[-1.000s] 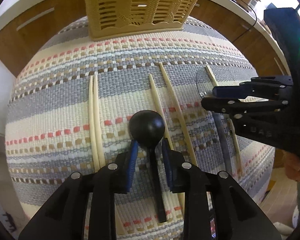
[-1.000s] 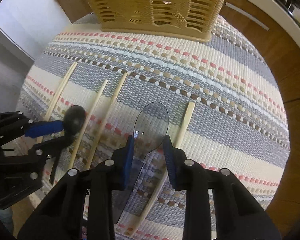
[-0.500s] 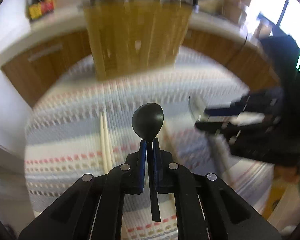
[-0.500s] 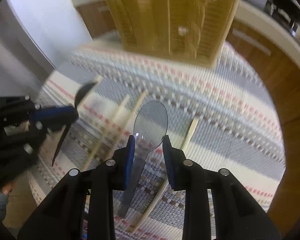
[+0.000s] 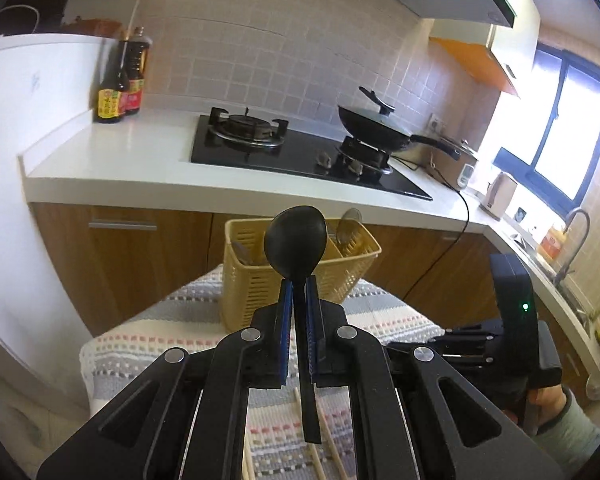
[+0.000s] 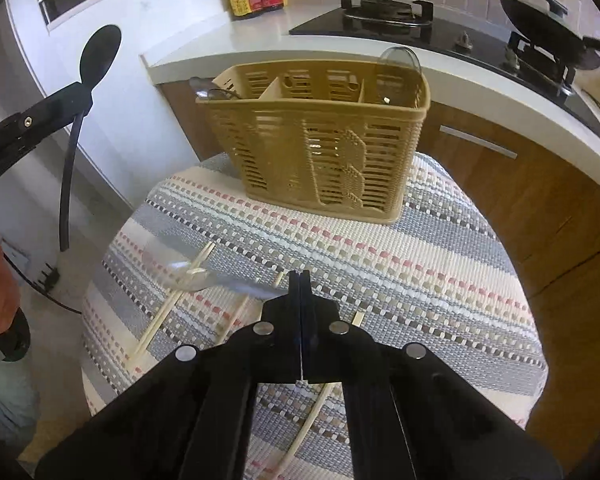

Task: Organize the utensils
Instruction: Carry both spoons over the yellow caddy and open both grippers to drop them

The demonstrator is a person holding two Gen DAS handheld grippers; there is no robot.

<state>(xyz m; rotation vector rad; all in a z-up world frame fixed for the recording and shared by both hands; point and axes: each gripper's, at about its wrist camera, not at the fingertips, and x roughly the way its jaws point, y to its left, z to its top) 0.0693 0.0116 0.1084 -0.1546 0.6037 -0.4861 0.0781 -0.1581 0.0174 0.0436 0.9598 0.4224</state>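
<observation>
Both spoons are rising off the mat: your left gripper (image 5: 299, 280) is clamping the black spoon (image 5: 295, 240), your right gripper (image 6: 300, 276) pinching the clear spoon (image 6: 188, 270), heading for the basket (image 6: 320, 140).

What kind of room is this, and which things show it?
A home kitchen, most likely: a gas hob with a black wok set into a white counter, and a sink tap under the window.

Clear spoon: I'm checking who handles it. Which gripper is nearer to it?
Right. The right gripper is shut on the handle end of the clear spoon; the left gripper is raised off to the side, holding the black spoon.
</observation>
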